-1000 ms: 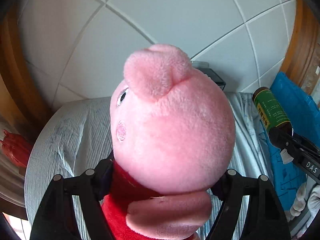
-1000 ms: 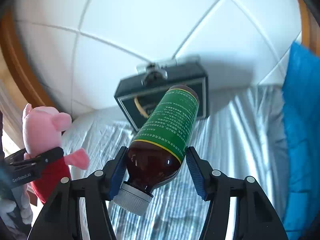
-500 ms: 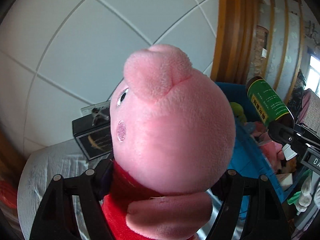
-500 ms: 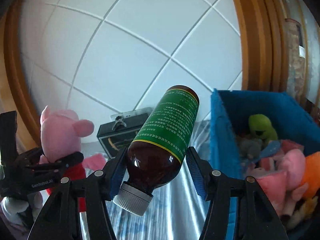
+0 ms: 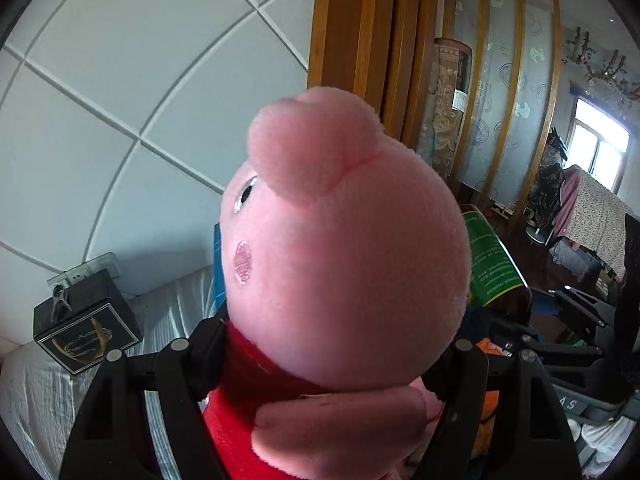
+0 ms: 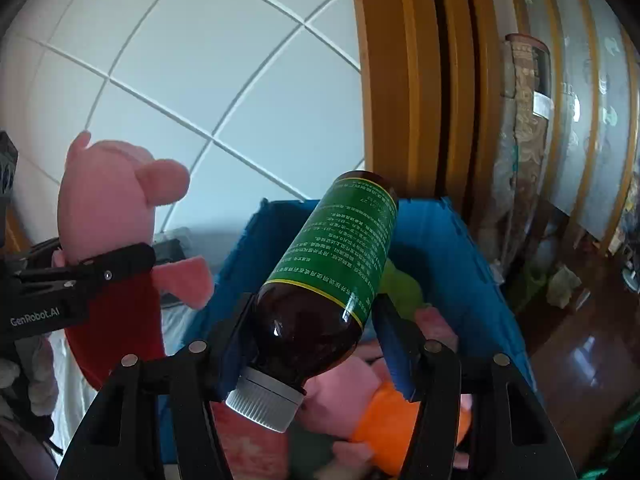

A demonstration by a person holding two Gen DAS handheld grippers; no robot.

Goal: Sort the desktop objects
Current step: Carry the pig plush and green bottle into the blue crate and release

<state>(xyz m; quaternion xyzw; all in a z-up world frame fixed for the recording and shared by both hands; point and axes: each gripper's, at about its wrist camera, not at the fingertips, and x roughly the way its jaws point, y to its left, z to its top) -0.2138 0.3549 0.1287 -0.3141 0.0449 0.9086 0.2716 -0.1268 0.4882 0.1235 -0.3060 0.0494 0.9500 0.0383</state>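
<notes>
black box: we count one (image 5: 86,328), far left on the white-sheeted counter (image 5: 32,392), a metal clip on its top
pink pig plush: we count one held (image 5: 344,248), red dress, raised off the counter in front of the tiled wall, left of the bin
left gripper (image 5: 328,344): jaws clamped on the pig plush's red body, just under the head
brown bottle: we count one (image 6: 324,292), green label, white cap toward the camera, tilted with its base up, over the bin
right gripper (image 6: 316,332): jaws gripping the brown bottle at its dark shoulder
blue bin: we count one (image 6: 472,264), soft toys inside; we make out a green, a pink and an orange one, exact total unclear
wooden frame: one (image 6: 404,80), behind the bin
</notes>
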